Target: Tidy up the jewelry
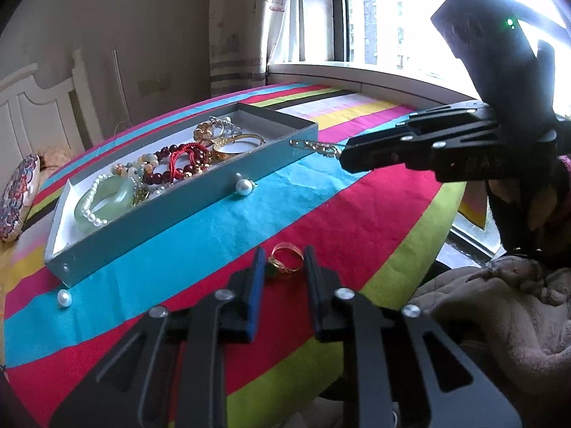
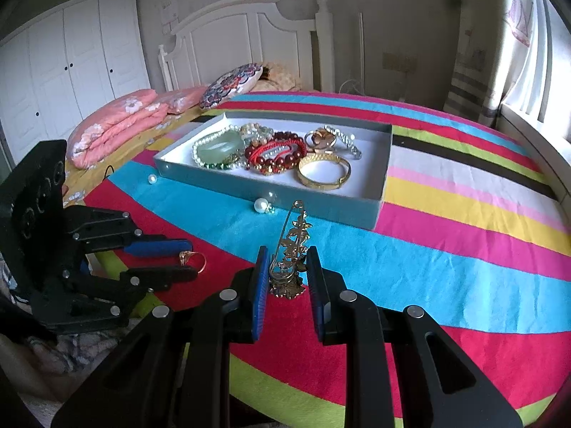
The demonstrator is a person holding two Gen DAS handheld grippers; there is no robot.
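A shallow teal box (image 1: pixel 214 196) (image 2: pixel 321 207) on the striped bedspread holds a jade bangle (image 1: pixel 107 196) (image 2: pixel 221 148), red bead bracelets (image 2: pixel 274 155), a gold bangle (image 2: pixel 323 171) and other pieces. My right gripper (image 2: pixel 285 267) is shut on a gold brooch pin (image 2: pixel 291 249) (image 1: pixel 316 146) and holds it above the cloth near the box's front wall. My left gripper (image 1: pixel 283 264) (image 2: pixel 189 260) is open around a gold ring (image 1: pixel 285 262) (image 2: pixel 192 258) lying on the cloth. Two loose pearls (image 1: pixel 244 187) (image 1: pixel 64 297) lie beside the box.
Pillows (image 2: pixel 117 121) and a white headboard (image 2: pixel 246 42) stand beyond the box. A window sill (image 1: pixel 357 75) and curtain run along the far side. A grey blanket (image 1: pixel 499 303) lies at the bed's near corner.
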